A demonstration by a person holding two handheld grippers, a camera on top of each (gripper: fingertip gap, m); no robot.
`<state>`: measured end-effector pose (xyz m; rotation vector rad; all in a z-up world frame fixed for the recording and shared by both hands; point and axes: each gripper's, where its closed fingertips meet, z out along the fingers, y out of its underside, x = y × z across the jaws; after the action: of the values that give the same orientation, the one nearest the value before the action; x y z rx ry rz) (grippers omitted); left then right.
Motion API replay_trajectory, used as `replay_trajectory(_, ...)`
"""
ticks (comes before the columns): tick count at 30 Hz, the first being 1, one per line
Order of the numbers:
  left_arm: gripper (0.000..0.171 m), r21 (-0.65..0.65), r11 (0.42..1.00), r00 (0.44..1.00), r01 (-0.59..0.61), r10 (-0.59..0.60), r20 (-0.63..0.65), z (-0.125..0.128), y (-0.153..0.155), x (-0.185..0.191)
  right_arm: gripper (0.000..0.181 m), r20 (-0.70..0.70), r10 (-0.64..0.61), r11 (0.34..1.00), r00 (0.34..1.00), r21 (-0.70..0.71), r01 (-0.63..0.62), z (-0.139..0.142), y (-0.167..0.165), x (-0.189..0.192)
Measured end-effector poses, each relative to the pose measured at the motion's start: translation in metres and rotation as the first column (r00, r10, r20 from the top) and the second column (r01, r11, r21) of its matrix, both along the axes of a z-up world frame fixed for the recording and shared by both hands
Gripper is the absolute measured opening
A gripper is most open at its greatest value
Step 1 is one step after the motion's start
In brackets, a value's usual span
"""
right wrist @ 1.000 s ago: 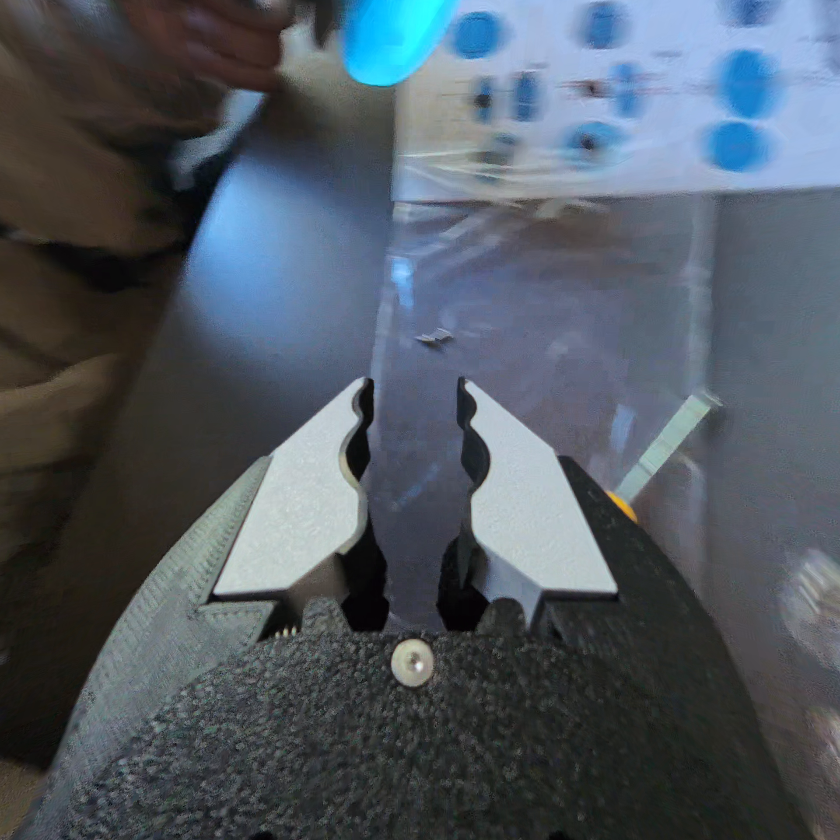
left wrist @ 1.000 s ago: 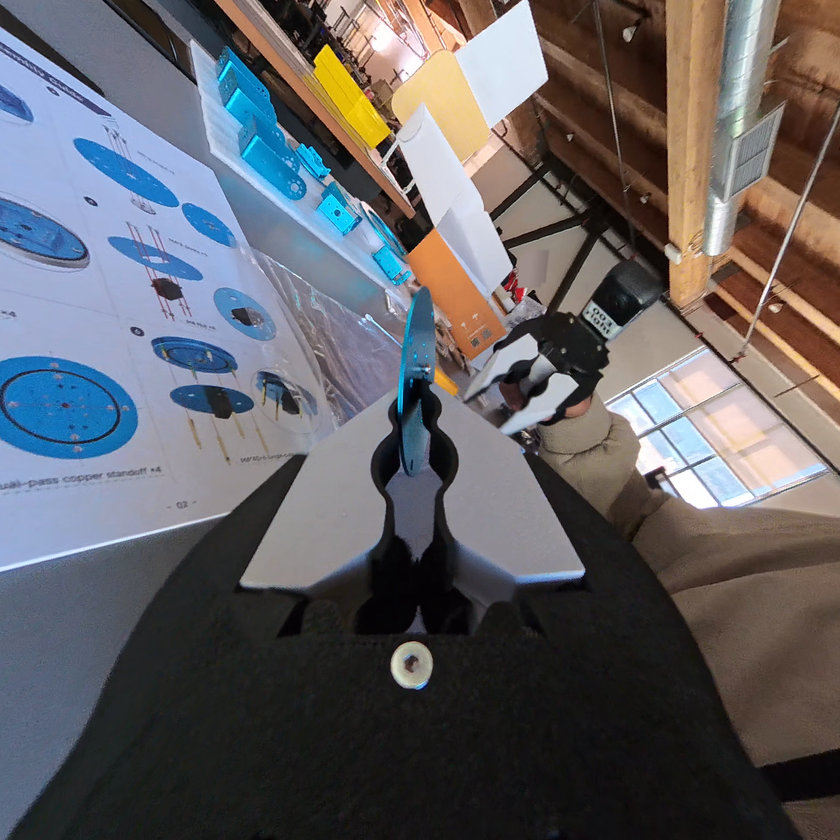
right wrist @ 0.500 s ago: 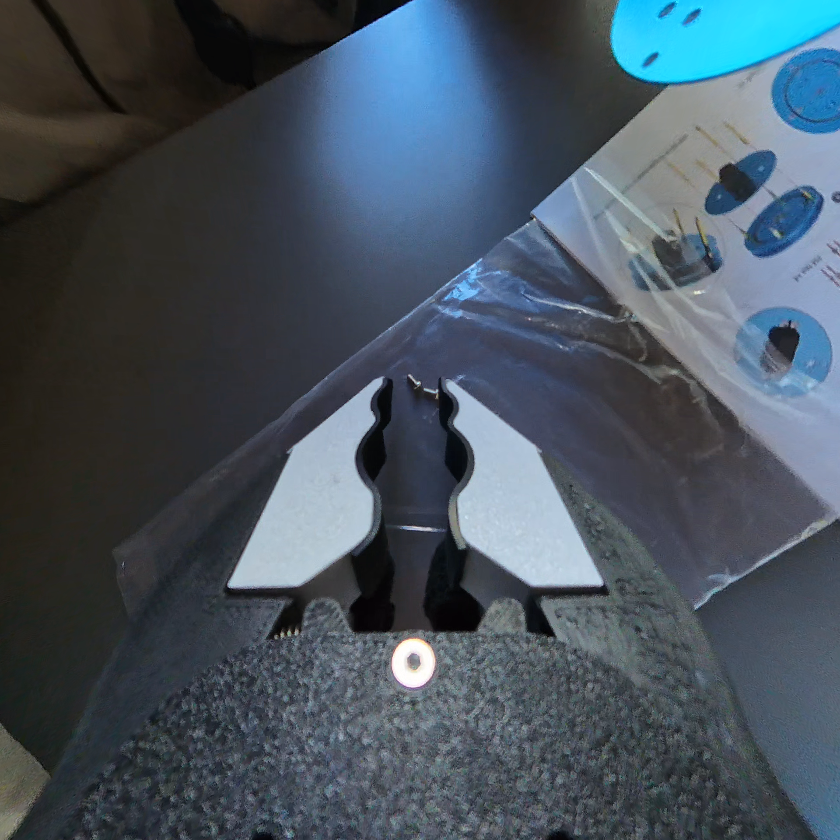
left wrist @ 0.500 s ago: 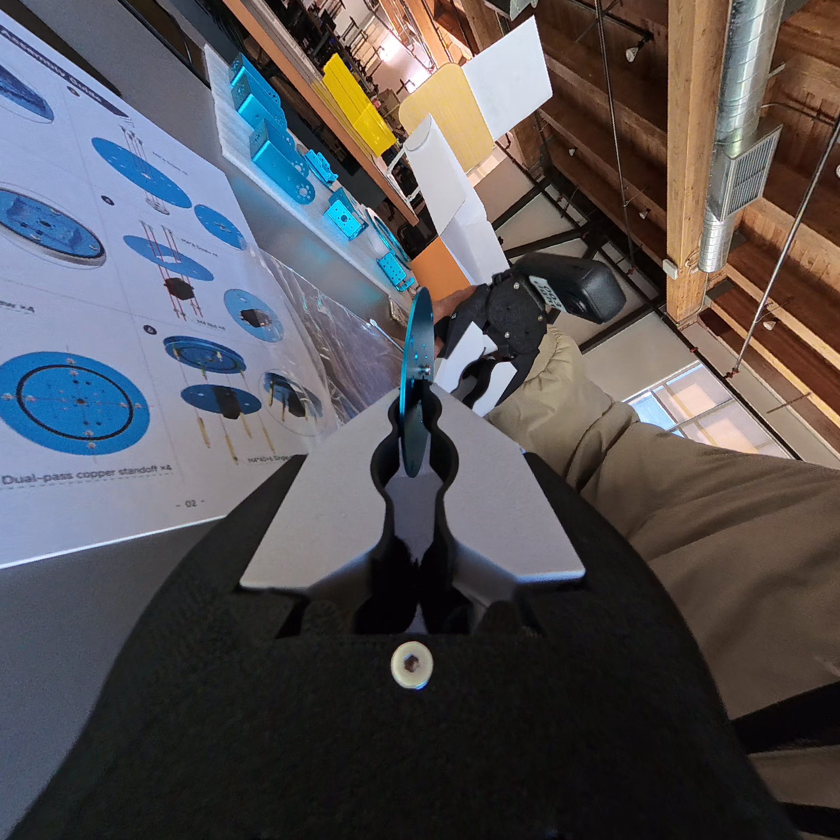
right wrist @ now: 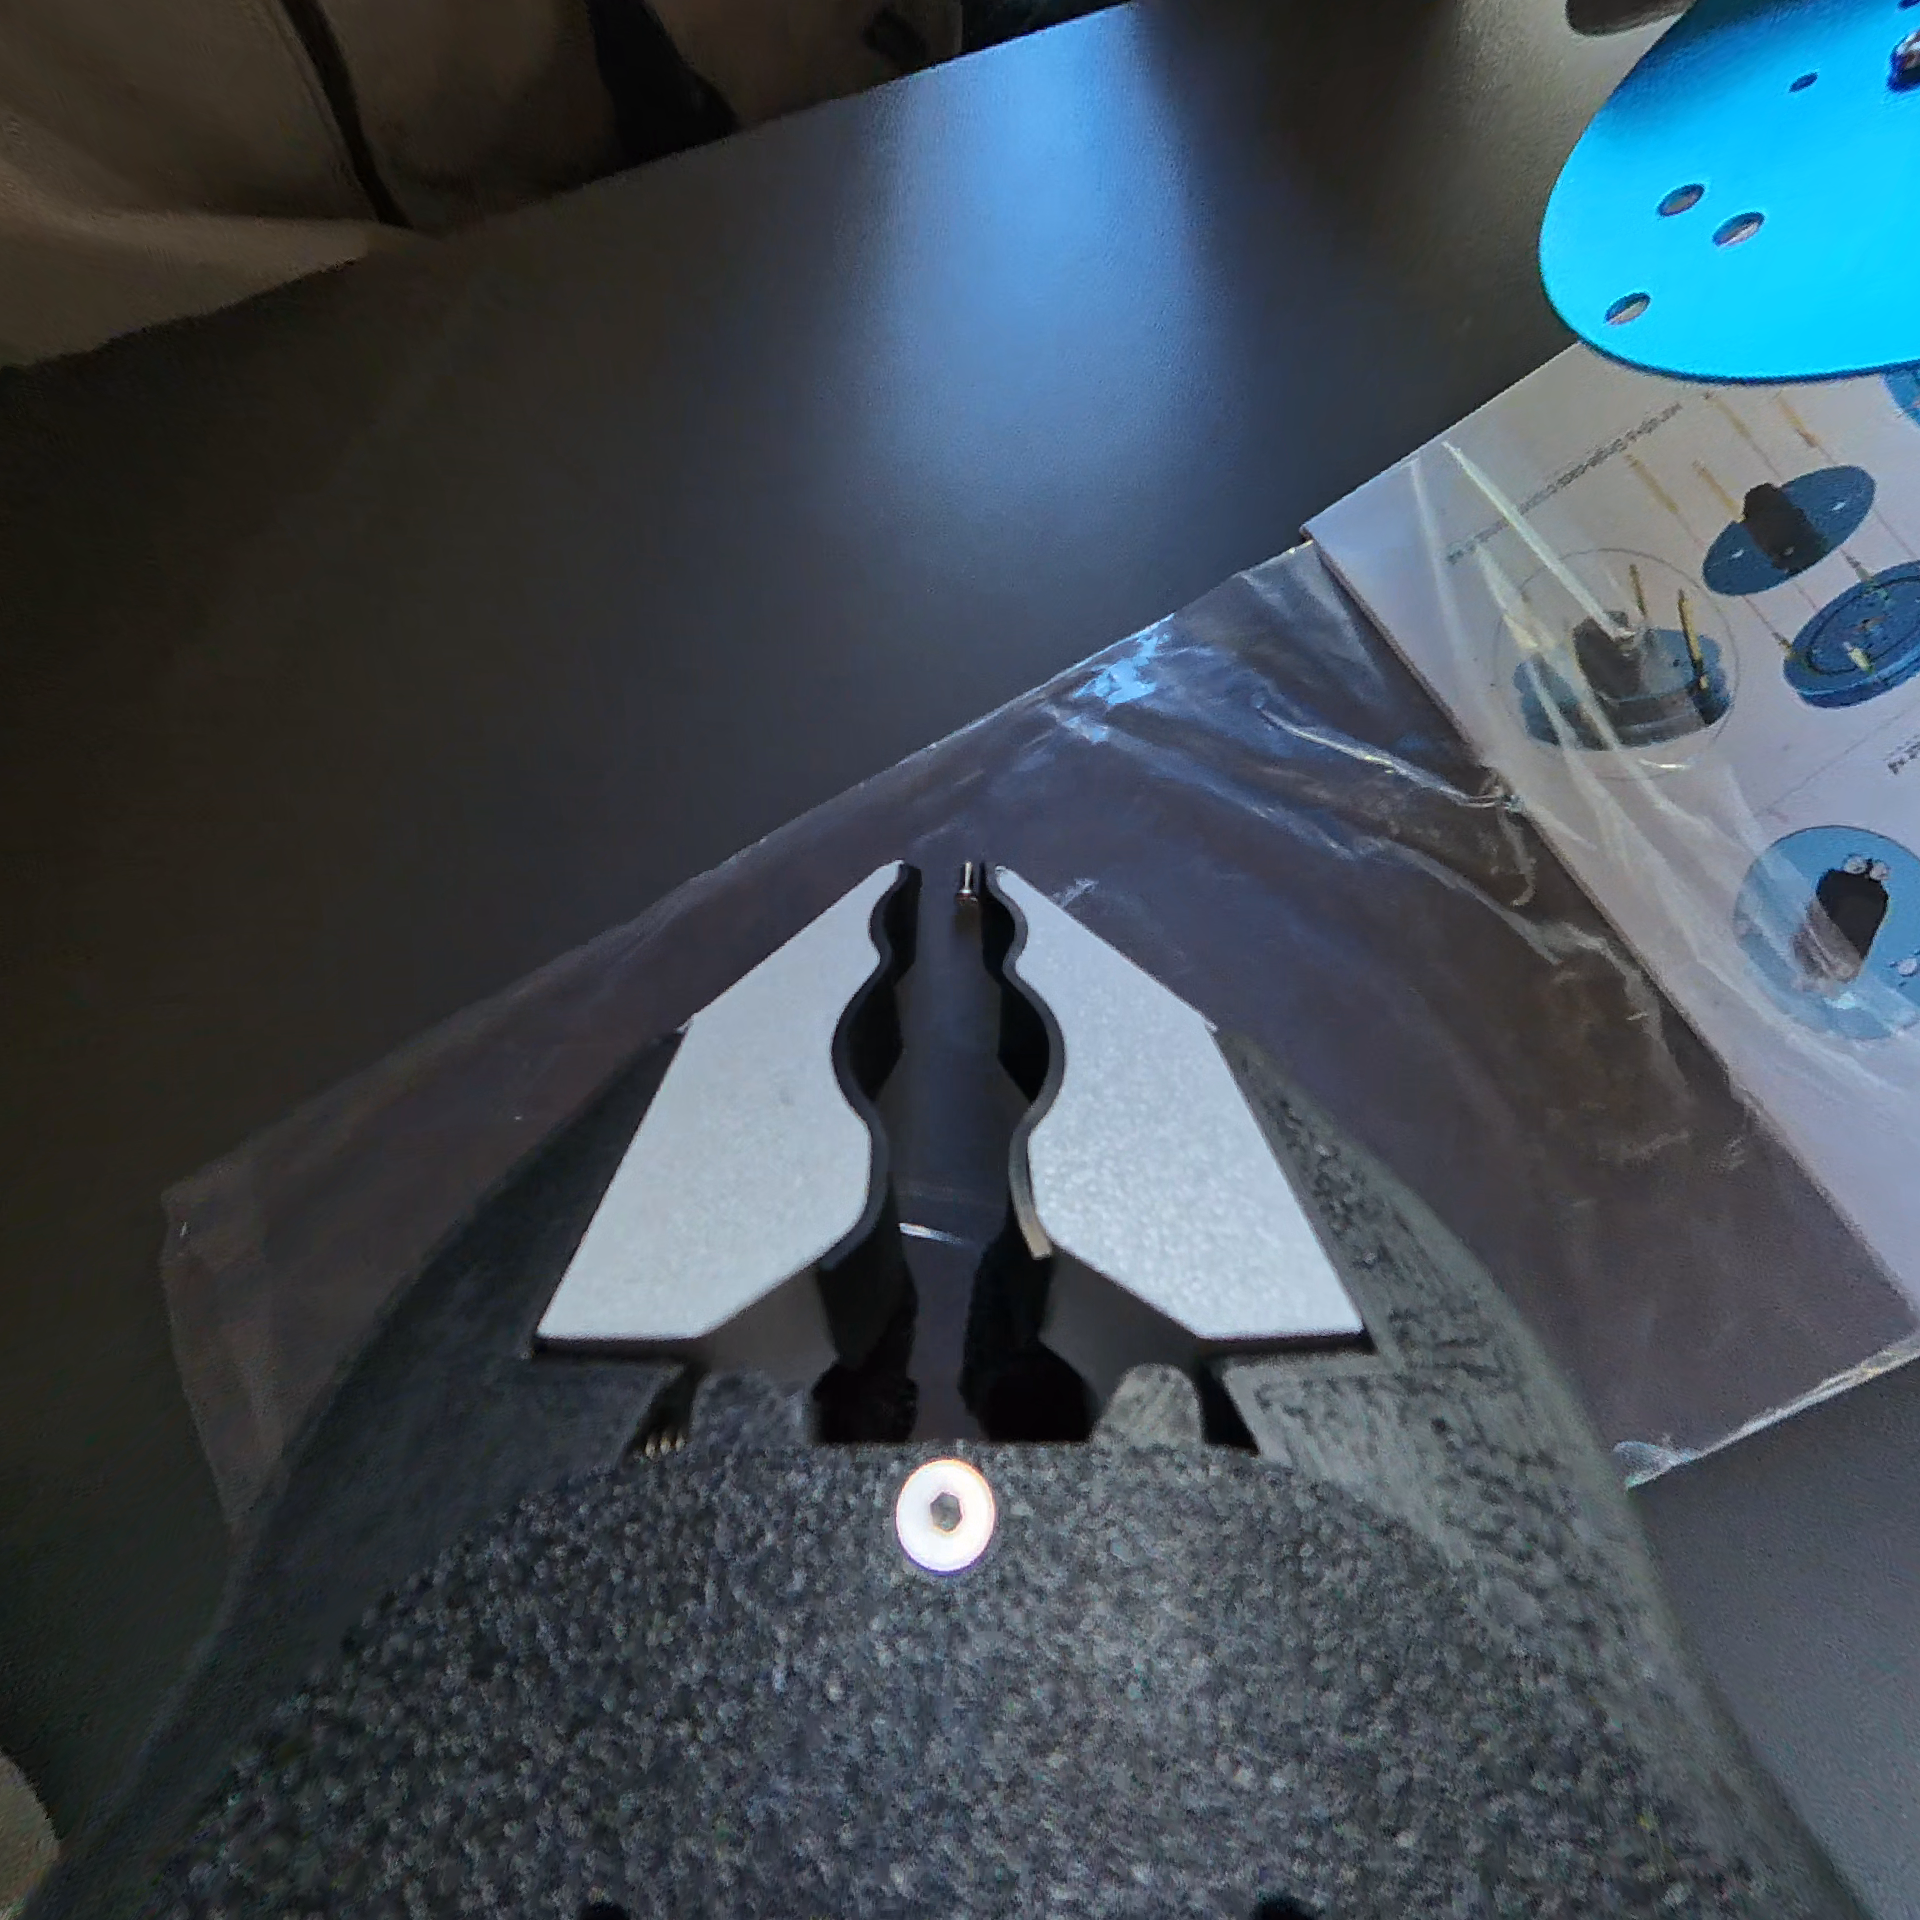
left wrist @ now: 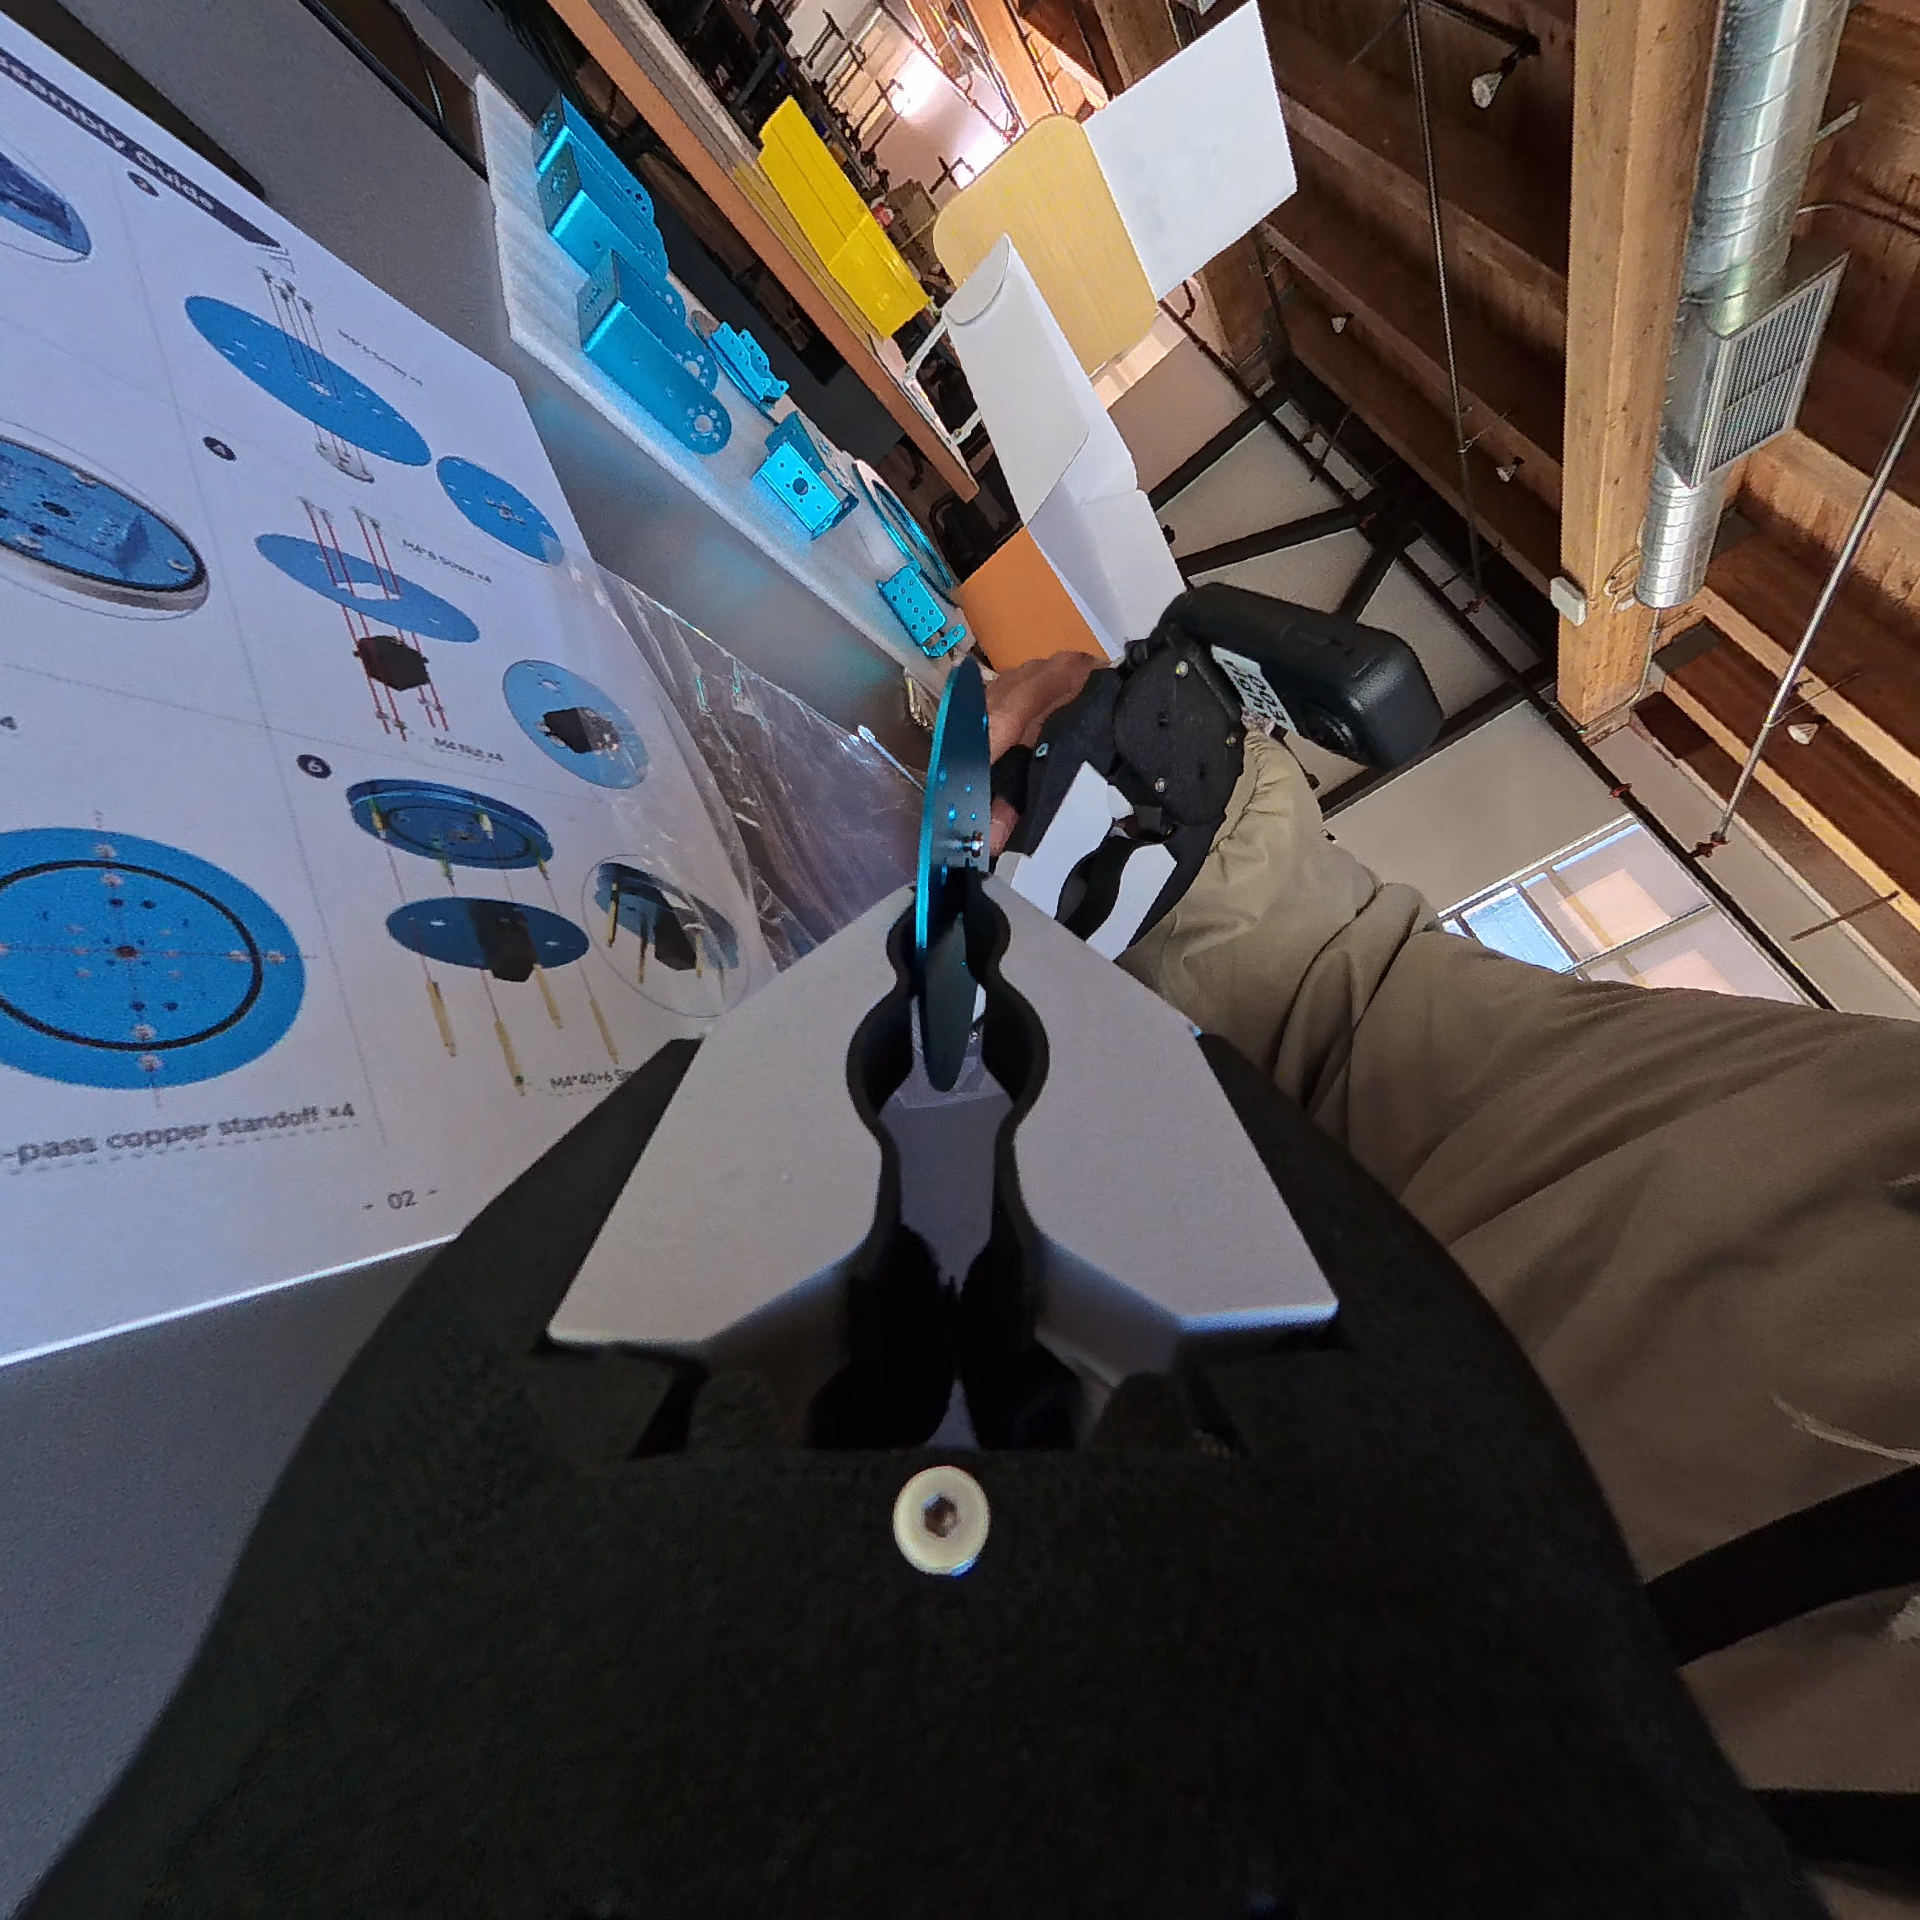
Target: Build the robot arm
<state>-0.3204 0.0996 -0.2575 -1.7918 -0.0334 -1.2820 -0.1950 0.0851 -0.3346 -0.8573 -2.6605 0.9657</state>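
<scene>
Left wrist view: the left gripper is clamped on a blue disc, held edge-on and upright between its grey fingers. A small screw sticks out of the disc's right face. To the left, a printed assembly sheet with blue diagrams lies on the grey table, with a clear plastic bag overlapping its far corner. Blue metal brackets sit on a white pad farther back. Just beyond the disc, the right gripper points down at the table, held by a hand in a tan sleeve.

Right wrist view: the right gripper points at the dark table, its tips over the plastic bag. Its jaws stand narrowly apart, with a tiny screw lying between the fingertips, close against the right one; whether they actually pinch it cannot be told. The sheet lies under the bag at right, and the blue disc, showing several holes, hangs above it at the upper right corner. Tan clothing fills the upper left.
</scene>
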Motion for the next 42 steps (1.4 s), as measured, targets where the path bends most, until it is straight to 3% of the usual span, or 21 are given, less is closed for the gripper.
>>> replay_trajectory(15,0.005,-0.006,1.0,1.0,-0.012,0.012,-0.008,-0.001,0.0,0.0,0.007,-0.084,-0.103,0.994,0.991,0.02,0.105,0.0,0.005,0.0)
replay_trajectory(24,0.005,-0.098,0.994,0.999,-0.052,0.05,-0.022,-0.014,0.001,0.002,0.003,-0.101,-0.122,0.989,0.987,0.07,0.129,0.0,0.005,-0.001)
replay_trajectory(29,0.005,-0.11,0.989,0.995,-0.1,0.097,-0.038,-0.017,-0.002,0.009,0.003,-0.156,-0.234,0.956,0.96,0.141,0.257,0.02,0.008,-0.012)
replay_trajectory(32,0.005,-0.071,0.992,0.989,-0.106,0.098,-0.108,-0.017,-0.004,0.018,0.003,-0.12,-0.451,0.877,0.884,0.12,0.464,0.037,0.017,-0.025)
replay_trajectory(35,0.004,-0.037,0.994,0.986,-0.098,0.092,-0.136,-0.015,-0.005,0.027,0.003,0.014,-0.63,0.771,0.776,-0.105,0.628,0.057,0.011,-0.044)
replay_trajectory(38,0.005,-0.016,0.994,0.983,-0.104,0.101,-0.152,-0.014,-0.004,0.032,0.003,0.254,-0.688,0.578,0.68,-0.375,0.725,0.079,0.002,-0.06)
replay_trajectory(42,0.004,-0.032,0.99,0.984,-0.139,0.134,-0.121,-0.013,0.001,0.034,0.002,0.549,-0.641,0.296,0.536,-0.467,0.833,0.076,0.01,-0.07)
